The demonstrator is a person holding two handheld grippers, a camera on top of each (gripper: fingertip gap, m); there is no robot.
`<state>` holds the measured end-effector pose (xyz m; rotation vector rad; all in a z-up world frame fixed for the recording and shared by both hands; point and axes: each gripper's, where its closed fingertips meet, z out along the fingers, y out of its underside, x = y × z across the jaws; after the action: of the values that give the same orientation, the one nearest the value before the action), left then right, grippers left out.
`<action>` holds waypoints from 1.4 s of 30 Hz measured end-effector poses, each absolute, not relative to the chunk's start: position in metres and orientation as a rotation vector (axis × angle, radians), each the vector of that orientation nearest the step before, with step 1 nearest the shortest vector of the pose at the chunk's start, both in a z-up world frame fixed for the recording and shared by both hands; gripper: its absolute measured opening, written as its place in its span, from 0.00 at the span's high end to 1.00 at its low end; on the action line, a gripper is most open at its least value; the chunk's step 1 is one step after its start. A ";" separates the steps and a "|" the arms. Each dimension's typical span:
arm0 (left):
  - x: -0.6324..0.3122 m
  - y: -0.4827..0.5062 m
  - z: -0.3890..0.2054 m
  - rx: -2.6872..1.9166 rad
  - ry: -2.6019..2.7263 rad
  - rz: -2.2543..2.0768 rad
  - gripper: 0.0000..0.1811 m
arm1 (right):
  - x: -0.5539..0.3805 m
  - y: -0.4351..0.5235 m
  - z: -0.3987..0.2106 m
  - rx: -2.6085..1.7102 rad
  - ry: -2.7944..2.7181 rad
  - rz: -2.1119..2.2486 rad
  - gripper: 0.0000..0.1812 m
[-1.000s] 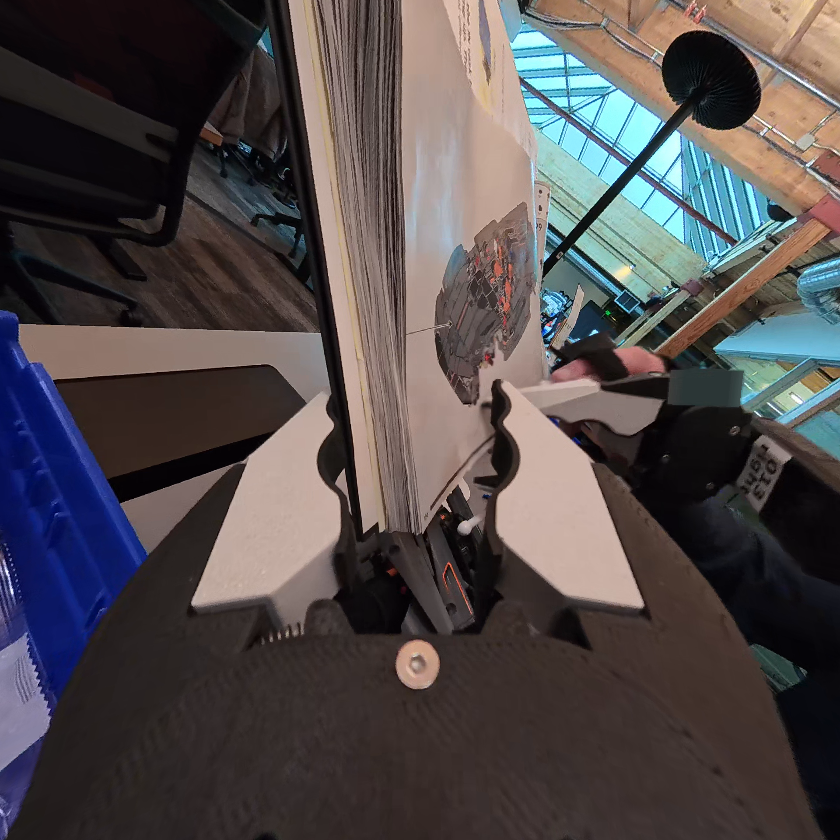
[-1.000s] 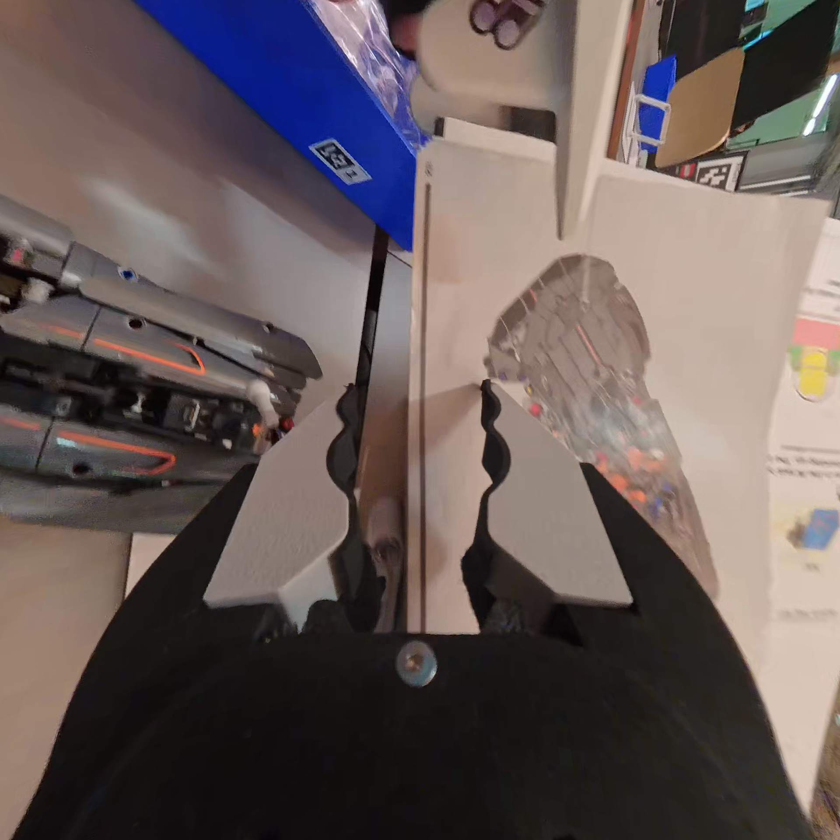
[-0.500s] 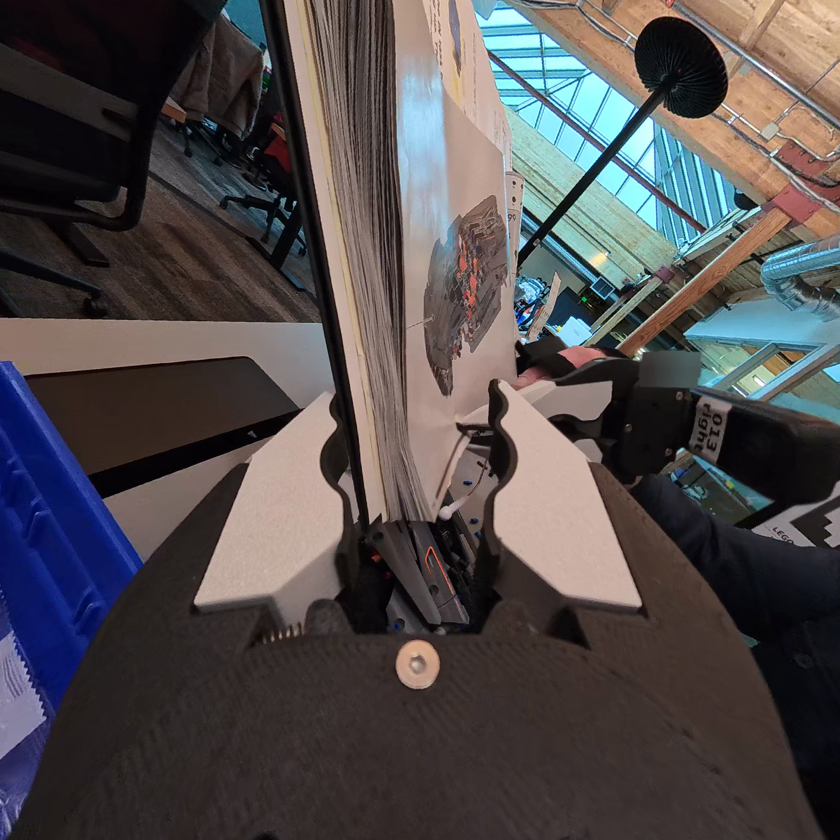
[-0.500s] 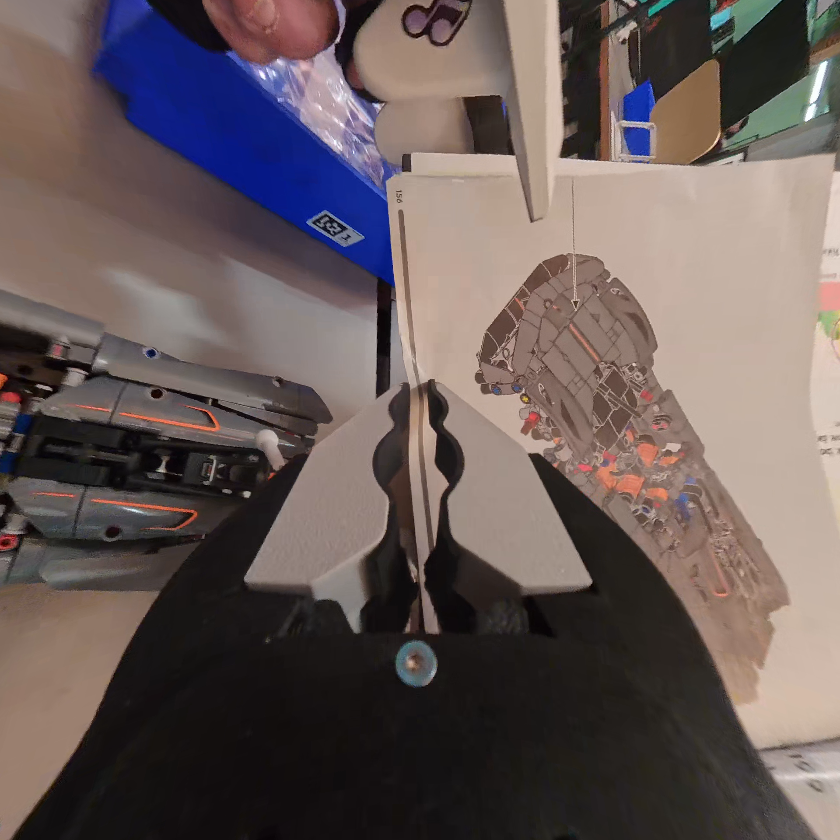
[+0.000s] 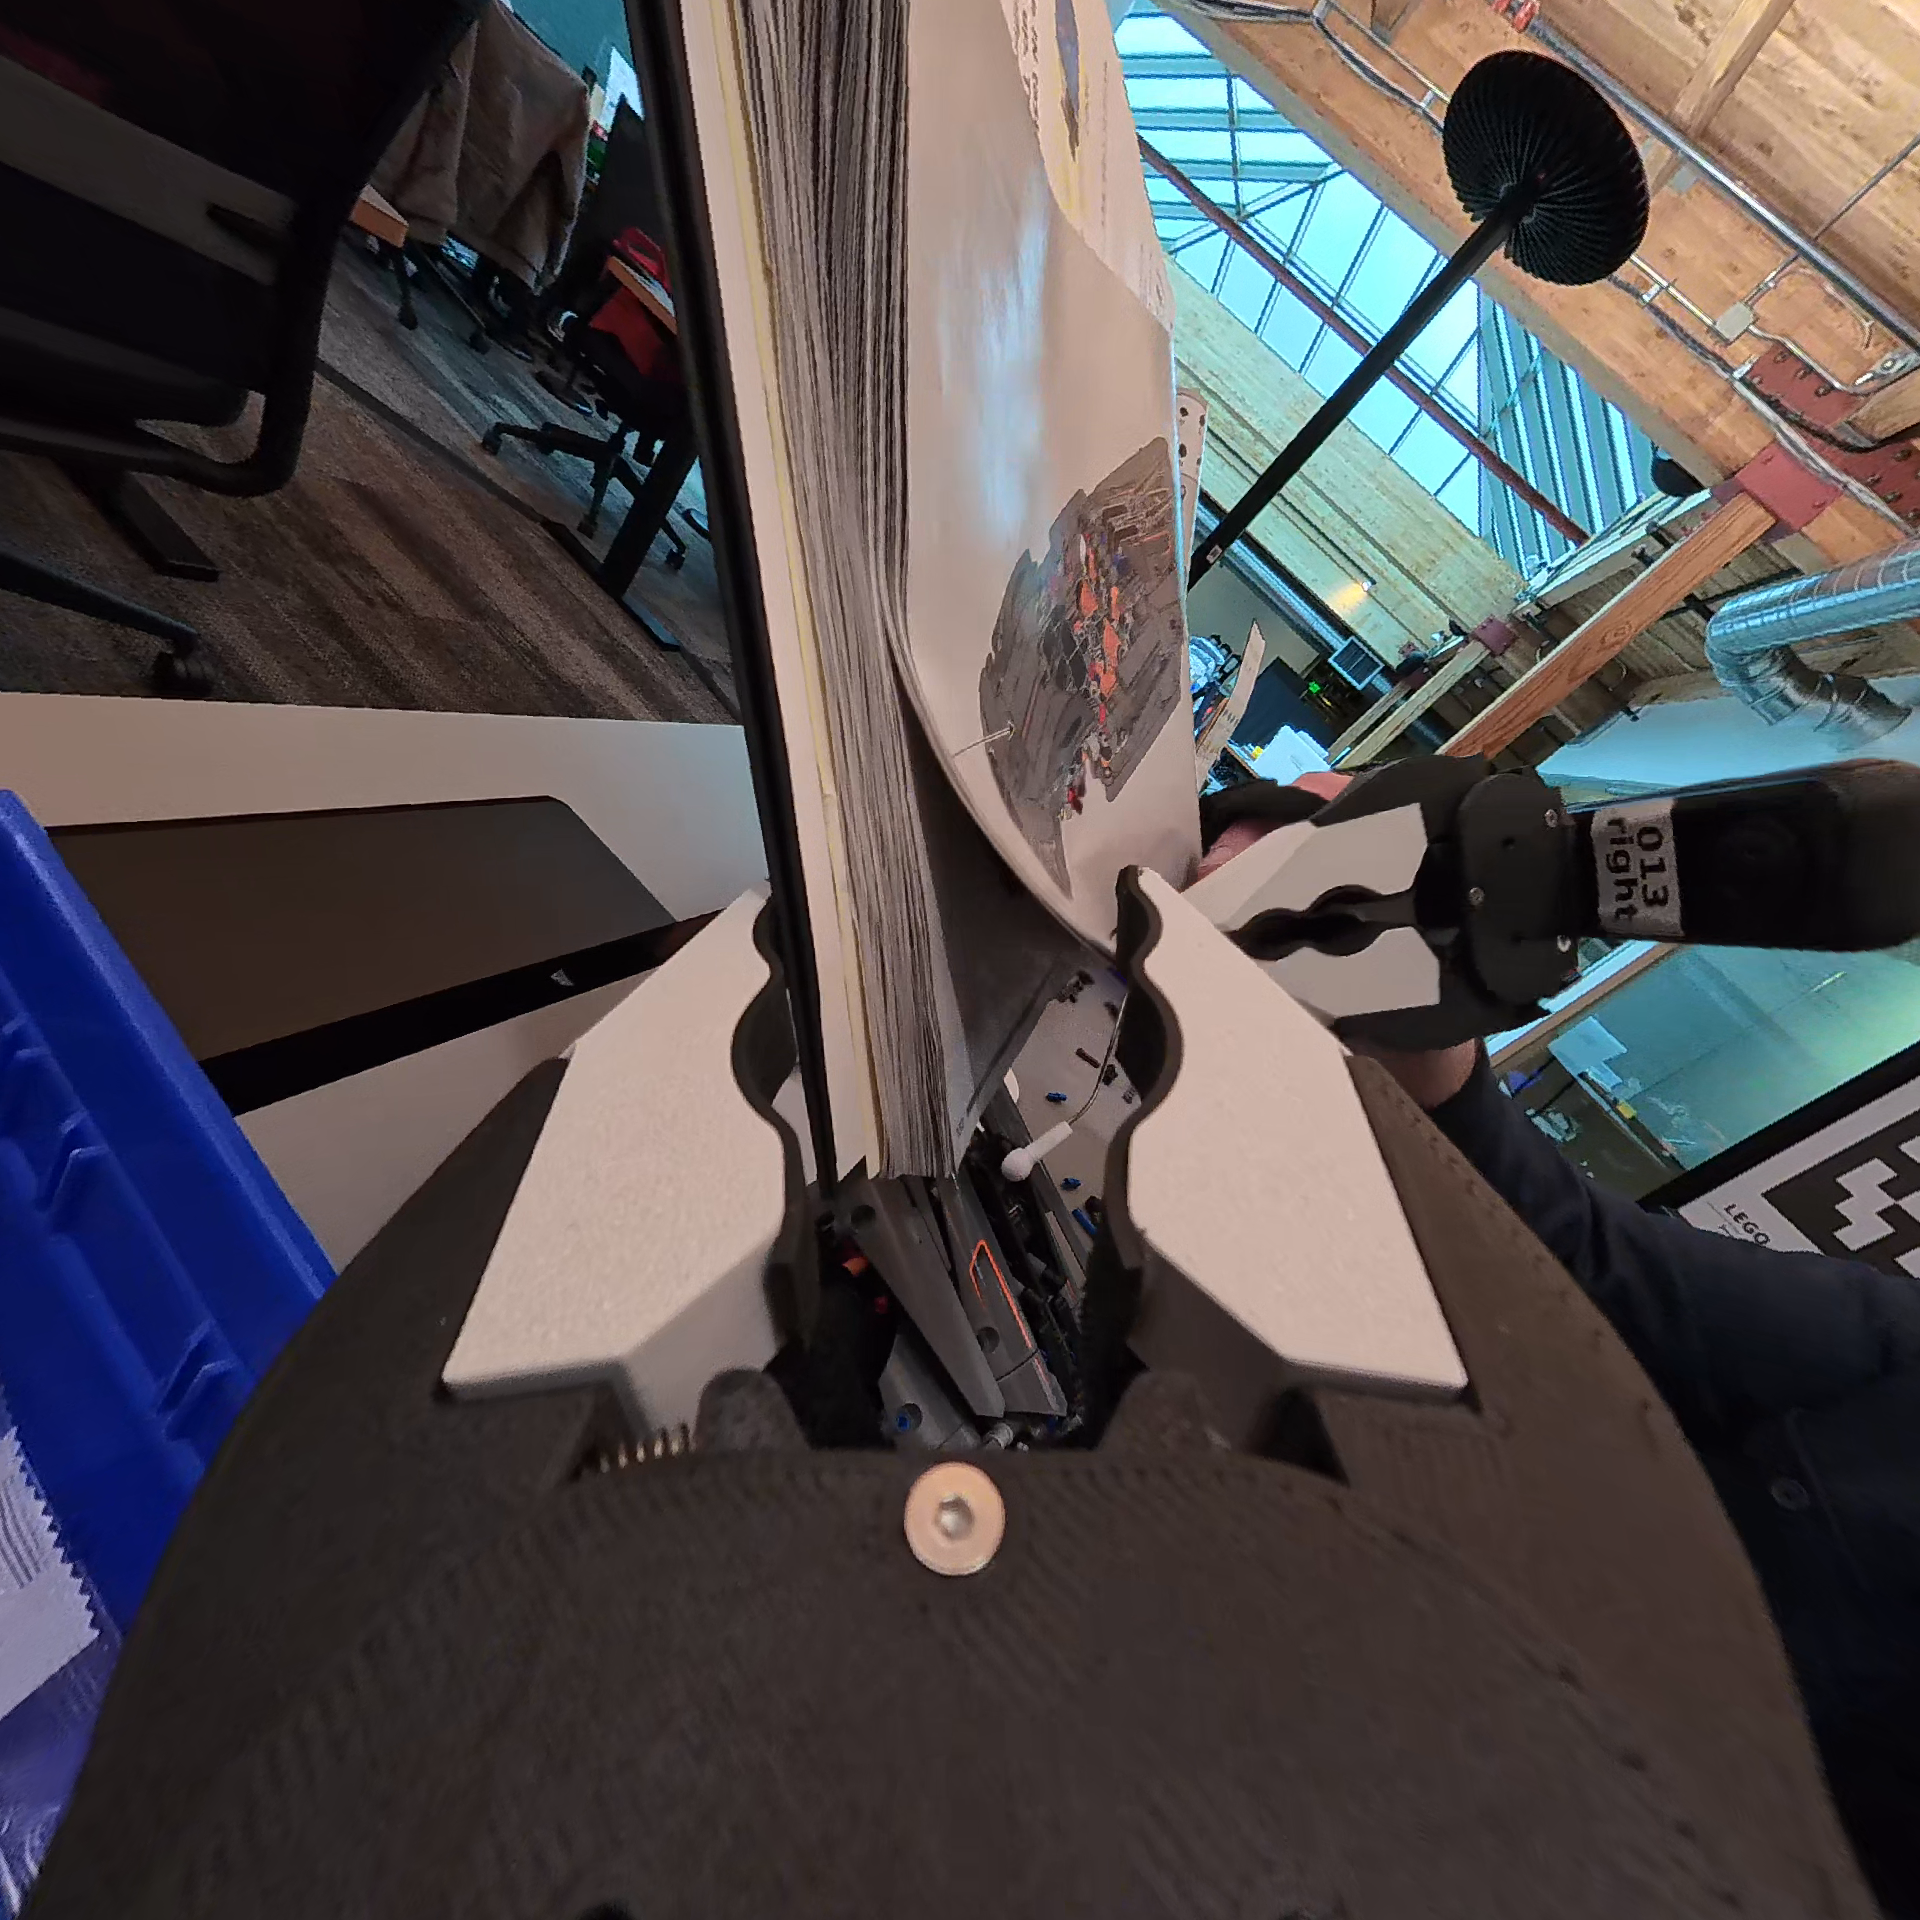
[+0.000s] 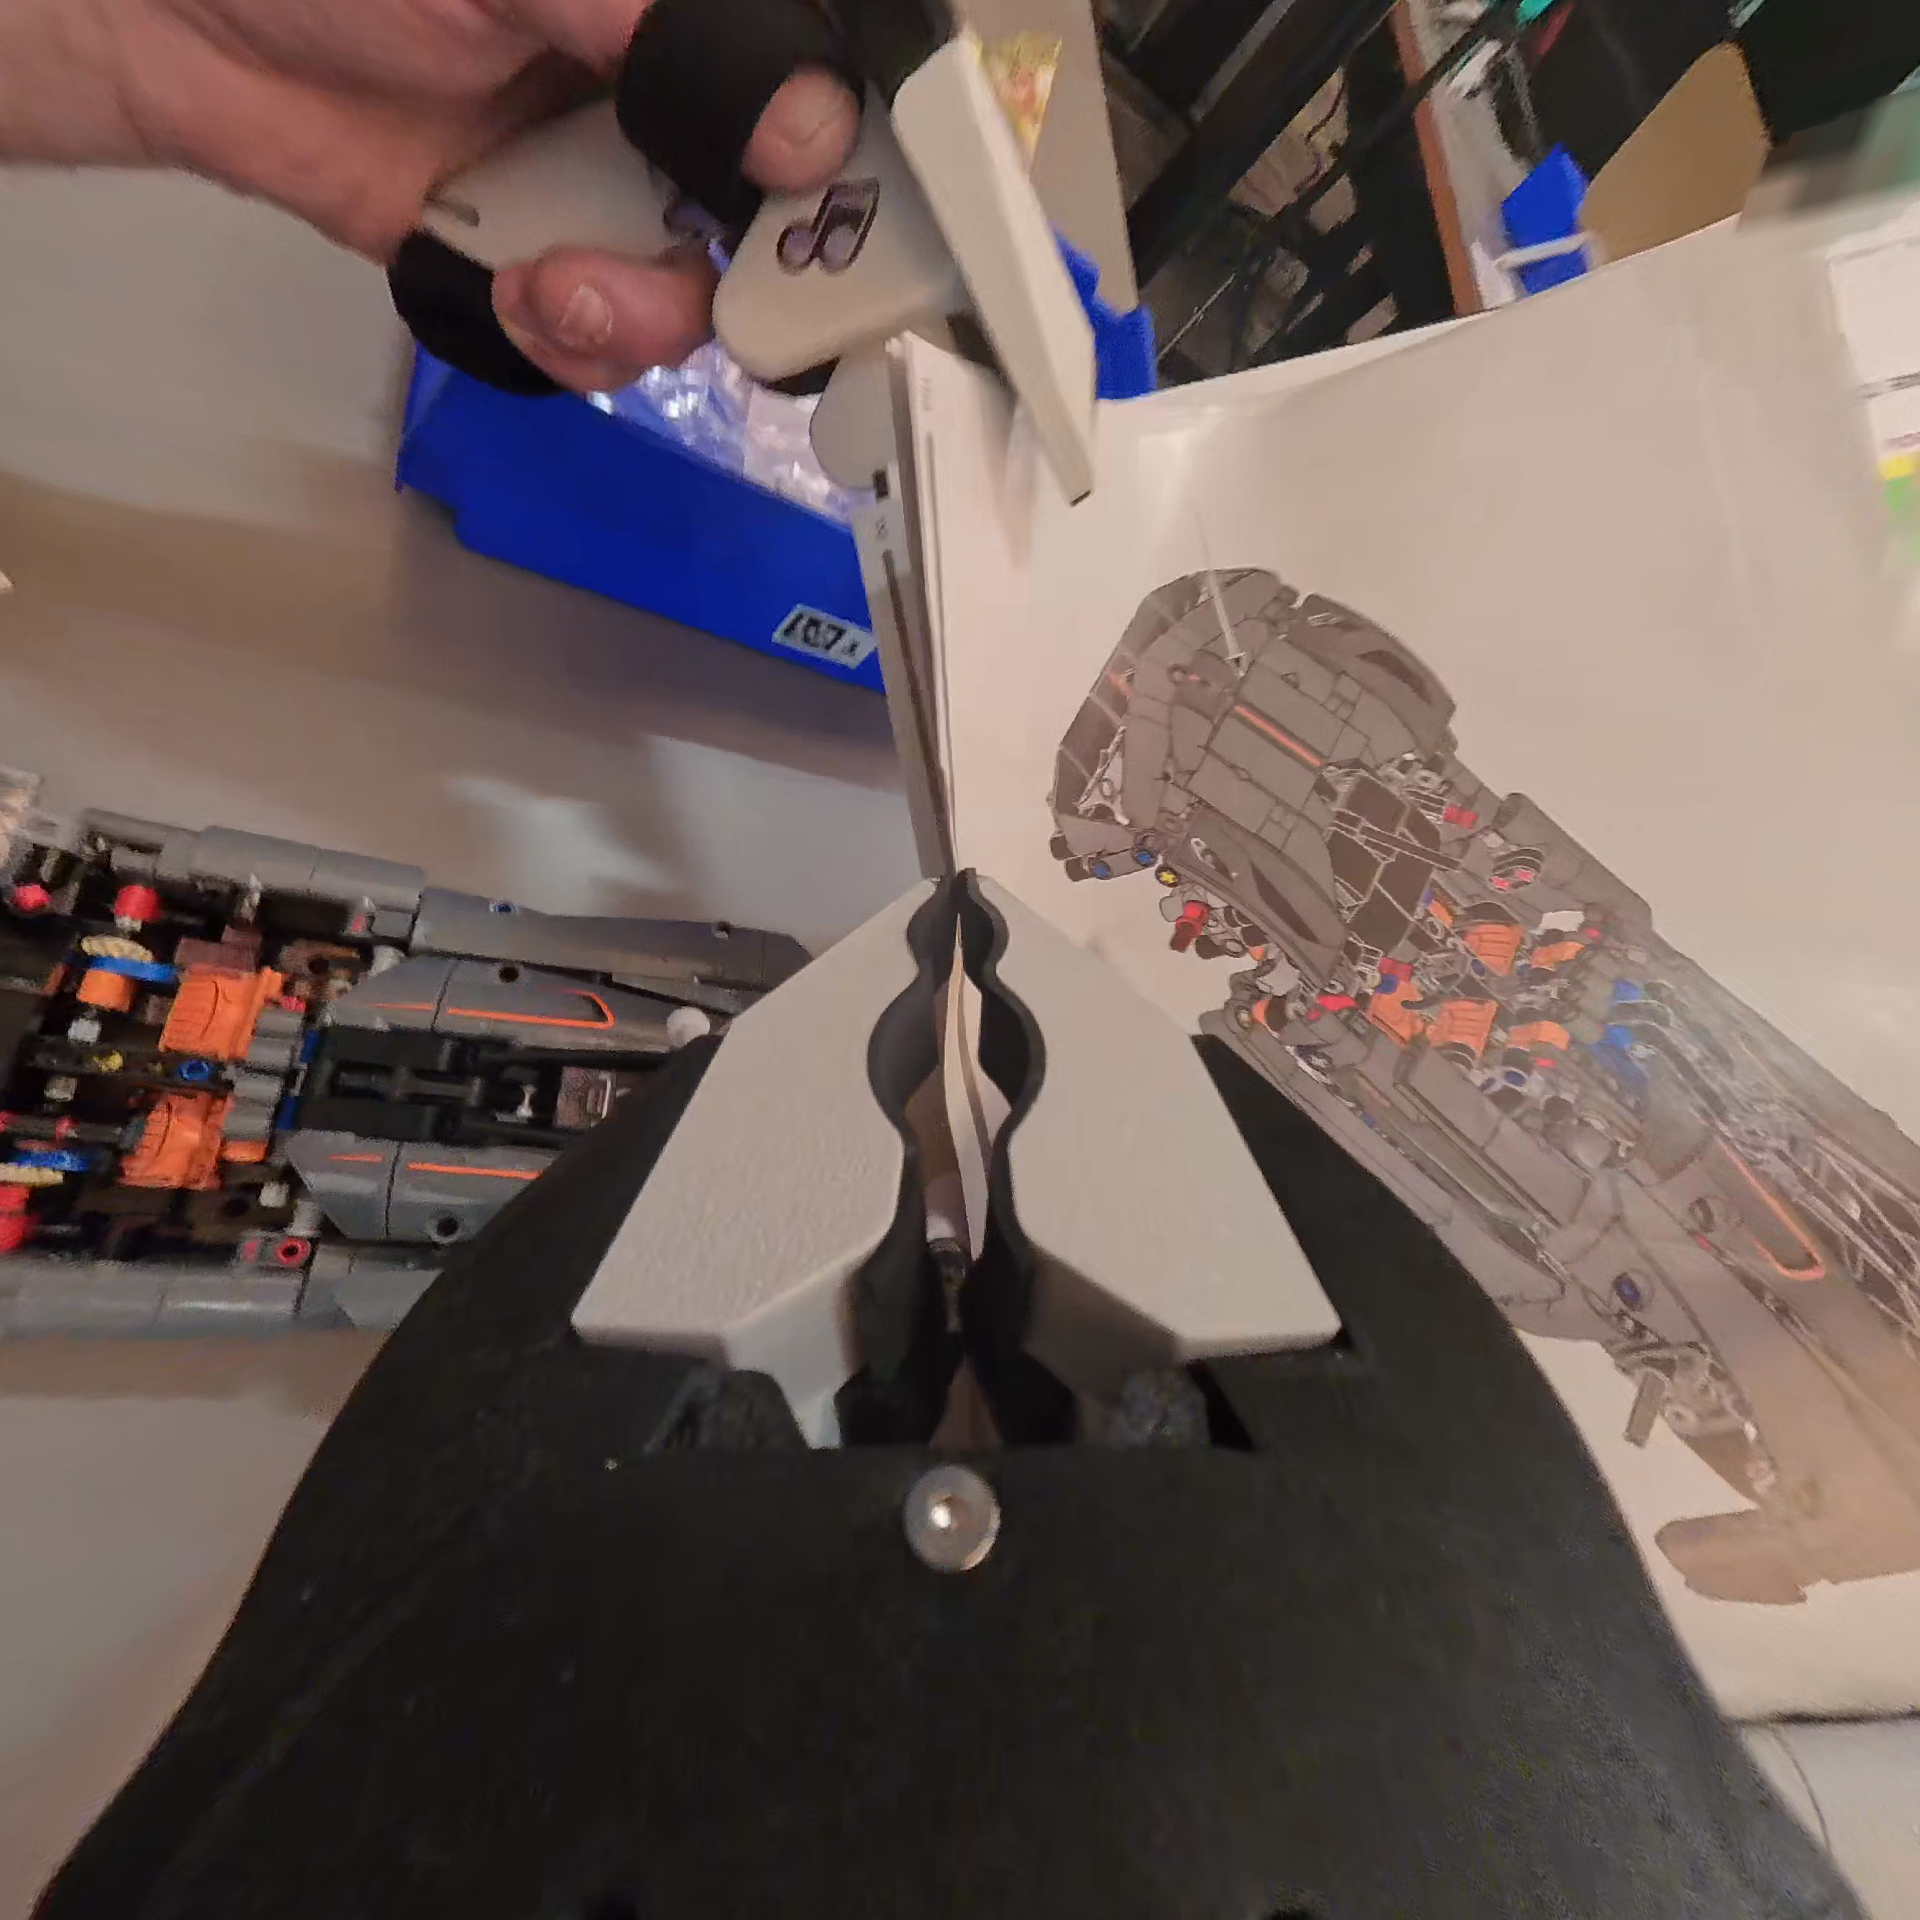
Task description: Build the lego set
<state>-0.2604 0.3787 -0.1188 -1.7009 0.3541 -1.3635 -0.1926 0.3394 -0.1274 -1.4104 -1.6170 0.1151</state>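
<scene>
A thick instruction book [image 5: 831, 520] stands on edge between the jaws of my left gripper [image 5: 945, 894], which is open, with a gap on the book's right side. My right gripper [image 6: 958, 883] is shut on the edge of one page [image 6: 1455, 623] that bears a picture of the car, and it holds that page bent away from the stack. The right gripper also shows in the left wrist view [image 5: 1216, 904], at the page's [image 5: 1039, 468] lower corner. The grey and orange lego car model [image 6: 364, 1091] lies on the table to the left, and it also shows behind the book [image 5: 987, 1299].
A blue bin [image 6: 623, 520] with clear bags stands behind the book, and it also shows at the left [image 5: 104, 1143]. A person's hand [image 6: 520, 156] holds the left gripper [image 6: 997, 364] over the book's far edge. Office chairs [image 5: 208, 312] stand on the floor beyond the table edge [image 5: 364, 748]. The left gripper's tips are roughly 9 centimetres from the right gripper's.
My right gripper has shut on the page edge and pulled the page away from the stack, so it now curls. My left gripper has stayed open around the book.
</scene>
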 end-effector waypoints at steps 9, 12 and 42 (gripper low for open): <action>-0.274 0.381 -0.108 -1.643 0.285 -1.399 0.62 | -0.175 0.331 -0.092 -1.413 -1.400 0.286 1.00; -0.280 0.383 -0.108 -1.642 0.268 -1.382 0.64 | -0.166 0.329 -0.079 -1.396 -1.325 0.319 1.00; -0.276 0.386 -0.115 -1.700 0.279 -1.278 0.64 | 0.119 0.351 -0.072 -1.517 -0.399 0.300 1.00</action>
<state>-0.2764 0.3861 -0.1152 -1.7003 0.2786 -1.2784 0.1192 0.3505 -0.0724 -1.5174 -0.3994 0.3005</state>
